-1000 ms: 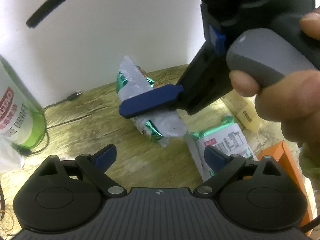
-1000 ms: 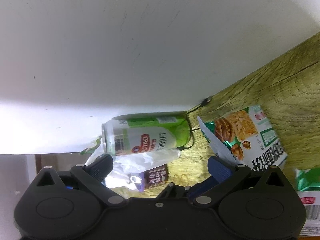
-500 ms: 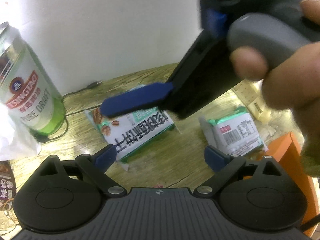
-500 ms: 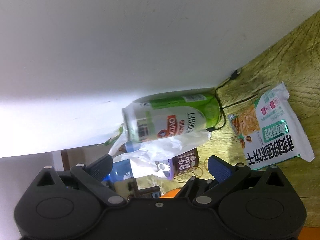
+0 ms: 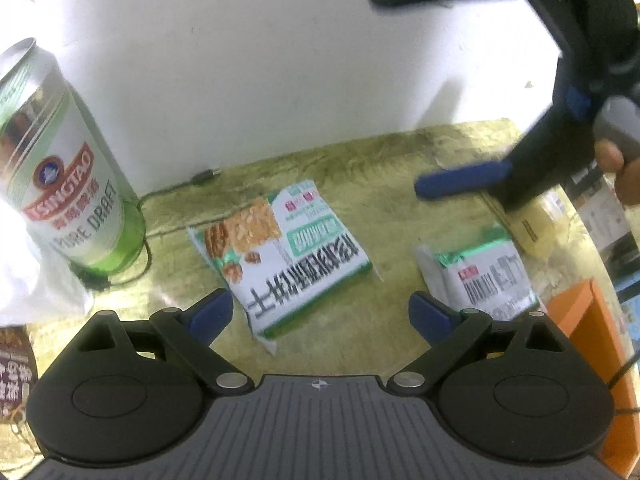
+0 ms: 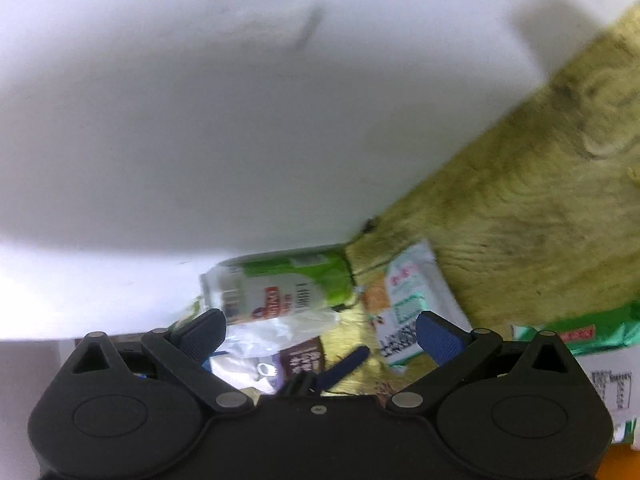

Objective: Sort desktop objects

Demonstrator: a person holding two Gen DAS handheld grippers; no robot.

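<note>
Left hand-held gripper (image 5: 320, 314) hangs wide and empty above the flat white-and-green nut-bar snack packet (image 5: 280, 256) lying on the wooden surface (image 5: 360, 160). I should drop straight, straddle its narrow sides, then pinch. Right hand-held gripper (image 6: 320, 334) is open too.
</note>
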